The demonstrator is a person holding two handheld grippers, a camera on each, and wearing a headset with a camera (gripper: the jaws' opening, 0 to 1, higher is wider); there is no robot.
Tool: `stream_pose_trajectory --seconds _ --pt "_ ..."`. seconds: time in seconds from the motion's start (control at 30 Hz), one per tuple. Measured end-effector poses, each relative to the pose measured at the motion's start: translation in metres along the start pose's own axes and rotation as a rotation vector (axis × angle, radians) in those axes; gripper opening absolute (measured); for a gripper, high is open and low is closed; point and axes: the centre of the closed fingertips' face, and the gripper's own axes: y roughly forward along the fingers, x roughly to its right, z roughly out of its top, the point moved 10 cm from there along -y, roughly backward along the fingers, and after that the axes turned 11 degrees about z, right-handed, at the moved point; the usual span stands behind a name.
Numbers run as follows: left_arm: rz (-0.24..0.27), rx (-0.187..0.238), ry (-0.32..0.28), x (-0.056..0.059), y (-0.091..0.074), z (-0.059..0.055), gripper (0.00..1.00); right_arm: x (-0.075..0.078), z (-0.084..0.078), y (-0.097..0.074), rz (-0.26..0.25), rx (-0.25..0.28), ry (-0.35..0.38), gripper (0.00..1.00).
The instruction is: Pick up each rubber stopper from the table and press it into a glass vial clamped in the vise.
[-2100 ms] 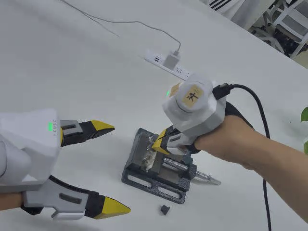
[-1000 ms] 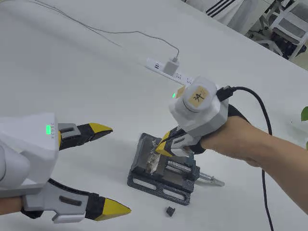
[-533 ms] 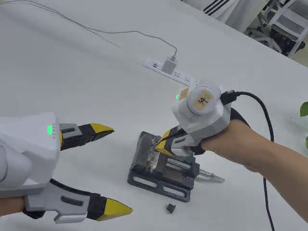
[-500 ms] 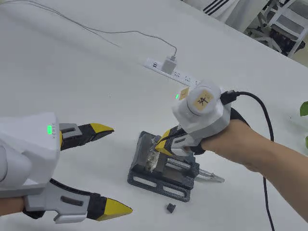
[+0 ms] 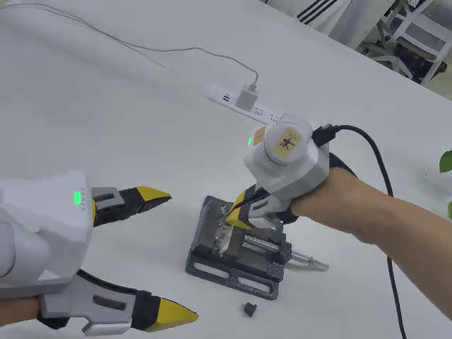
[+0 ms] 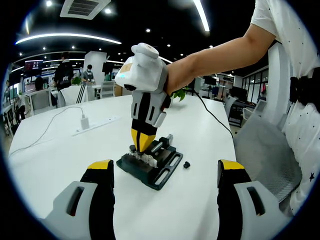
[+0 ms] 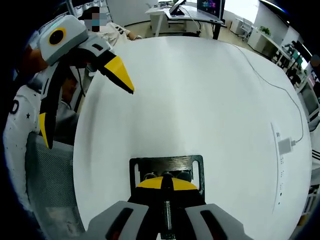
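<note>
A dark metal vise (image 5: 233,258) sits on the white table with small glass vials (image 5: 224,236) clamped in its jaws. My right gripper (image 5: 236,212) is shut, its yellow tips pressed down onto the vial row (image 7: 165,184); what lies under the tips is hidden. The vise (image 6: 150,162) and right gripper (image 6: 142,142) also appear in the left gripper view. One black rubber stopper (image 5: 248,308) lies on the table just in front of the vise (image 7: 167,165), seen again as a stopper (image 6: 186,164). My left gripper (image 5: 169,254) hovers wide open to the left of the vise, holding nothing (image 6: 165,167).
A white power strip (image 5: 244,102) with a plugged charger and cable lies behind the vise. A black cable (image 5: 378,162) trails from the right gripper. The left gripper (image 7: 82,105) is seen at upper left in the right gripper view. Chairs stand beyond the table's far edge.
The right gripper has stayed shut at the vials, shifting only slightly. The left gripper has kept open and nearly still. The stopper on the table has not moved.
</note>
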Motion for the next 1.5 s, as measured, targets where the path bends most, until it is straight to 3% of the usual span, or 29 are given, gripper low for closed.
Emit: stream_pose_trajectory --seconds 0.17,0.4,0.53,0.67,1.07,1.5 --pt "0.003 -0.003 0.005 -0.002 -0.001 0.002 0.84 -0.001 -0.006 -0.001 -0.01 0.054 0.04 0.0" --pt "0.001 -0.012 0.013 -0.001 -0.001 0.003 0.84 -0.002 -0.008 -0.001 -0.017 0.078 0.032 0.0" --pt "0.004 -0.012 0.014 -0.001 -0.001 0.004 0.84 -0.005 -0.01 -0.002 -0.005 0.102 0.046 0.05" --pt "0.0 -0.017 0.018 0.001 -0.001 0.004 0.84 -0.006 -0.015 -0.004 -0.037 0.108 0.041 0.11" --pt "-0.01 -0.03 0.033 0.004 -0.002 0.006 0.84 -0.016 -0.024 -0.021 -0.078 0.219 0.062 0.17" --pt "-0.016 -0.052 0.06 0.006 -0.004 0.009 0.84 -0.034 -0.045 -0.033 -0.102 0.342 0.102 0.32"
